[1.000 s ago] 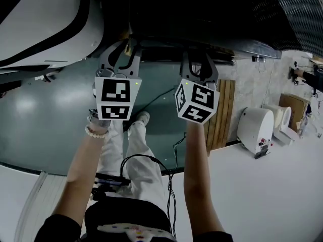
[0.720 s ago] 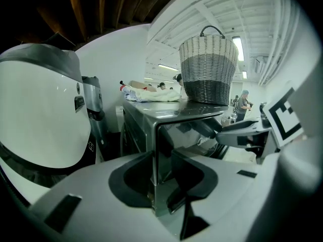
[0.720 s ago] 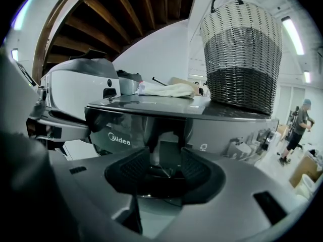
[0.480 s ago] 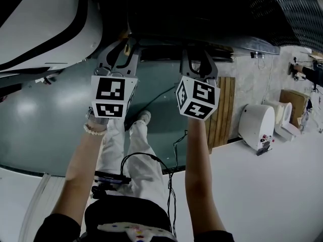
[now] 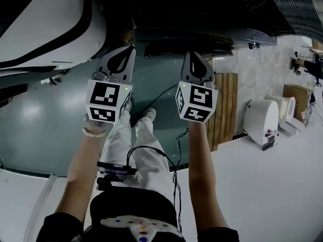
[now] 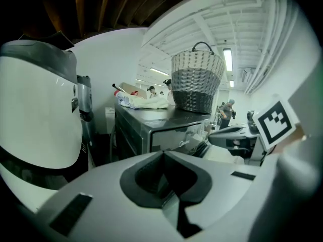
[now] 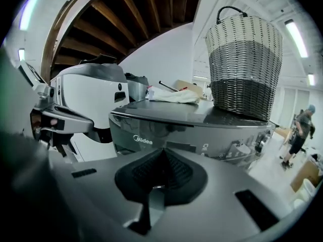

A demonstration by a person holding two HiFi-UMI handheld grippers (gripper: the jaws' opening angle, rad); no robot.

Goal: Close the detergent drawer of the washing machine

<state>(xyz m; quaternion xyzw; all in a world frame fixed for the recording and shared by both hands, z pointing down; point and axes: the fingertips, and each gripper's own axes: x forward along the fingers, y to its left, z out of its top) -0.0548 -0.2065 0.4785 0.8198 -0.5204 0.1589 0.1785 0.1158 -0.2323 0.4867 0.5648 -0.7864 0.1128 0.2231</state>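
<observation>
A dark grey washing machine (image 7: 202, 127) fills the middle of the right gripper view, and its left panel with the brand lettering, the detergent drawer front (image 7: 141, 141), looks flush with the control panel. In the left gripper view the same machine (image 6: 151, 130) stands ahead. From the head view it is a dark mass (image 5: 186, 34) just beyond both grippers. My left gripper (image 5: 127, 50) and right gripper (image 5: 194, 55) are both shut with nothing between the jaws and hang side by side a little short of the machine's front. The shut left gripper (image 6: 164, 153) and right gripper (image 7: 161, 150) tips point at the machine.
A two-tone wicker basket (image 7: 245, 59) and a white cloth (image 7: 174, 96) lie on the machine's top. A white rounded appliance (image 5: 45, 24) stands at the left. On the floor are a wooden pallet (image 5: 222, 110), a white appliance (image 5: 261, 120) and cables. People stand far behind.
Both grippers' jaws have closed from wide open to shut. Both grippers have drawn back a little from the machine's front and risen slightly.
</observation>
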